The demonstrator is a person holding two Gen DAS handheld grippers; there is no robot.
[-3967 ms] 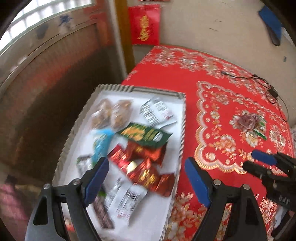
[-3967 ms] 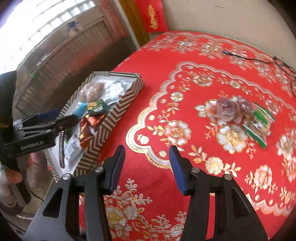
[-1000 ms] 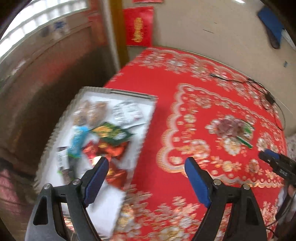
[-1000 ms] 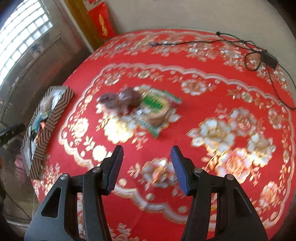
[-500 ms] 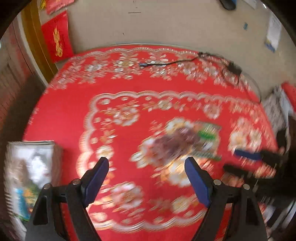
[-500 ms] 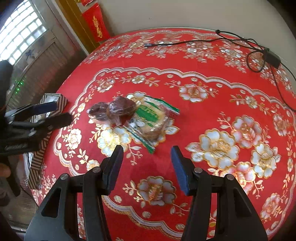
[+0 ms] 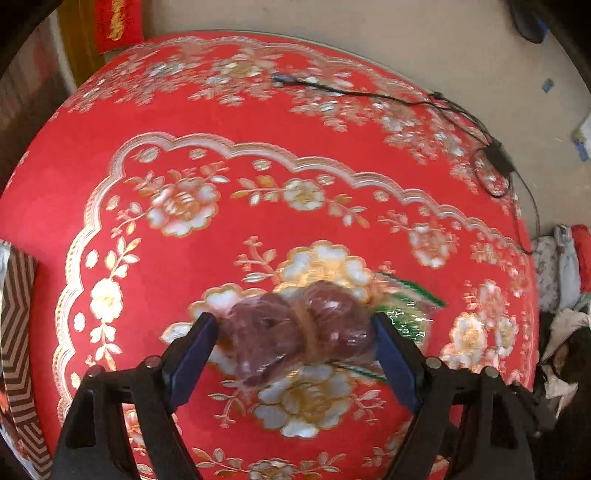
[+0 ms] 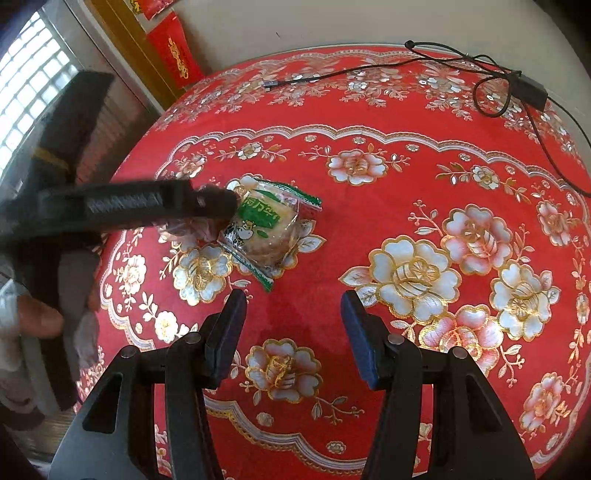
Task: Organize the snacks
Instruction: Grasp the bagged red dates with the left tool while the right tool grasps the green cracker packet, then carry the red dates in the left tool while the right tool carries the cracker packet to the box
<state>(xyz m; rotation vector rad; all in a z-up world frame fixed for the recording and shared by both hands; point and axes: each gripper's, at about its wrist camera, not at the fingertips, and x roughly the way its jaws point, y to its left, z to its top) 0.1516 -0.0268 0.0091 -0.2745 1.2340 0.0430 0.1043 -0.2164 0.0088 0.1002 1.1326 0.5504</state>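
Observation:
A clear pack of two dark brown cakes [image 7: 299,334] lies on the red tablecloth [image 7: 258,184]. My left gripper [image 7: 295,350] is open, its blue pads on either side of the pack, close to its ends. A green-and-clear biscuit pack [image 8: 267,225] lies just right of it, partly hidden behind the cakes in the left wrist view [image 7: 410,314]. In the right wrist view the left gripper [image 8: 207,203] covers most of the brown pack [image 8: 188,229]. My right gripper [image 8: 293,328] is open and empty, a short way in front of the biscuit pack.
The striped snack box [image 7: 14,332] sits at the table's left edge. A black cable with an adapter [image 8: 528,92] lies at the far right of the table. A wall [image 8: 332,22] stands behind the table.
My left gripper has swung from over the snack box to the table's middle and come down around the brown cake pack. The right gripper has moved a little nearer the biscuit pack.

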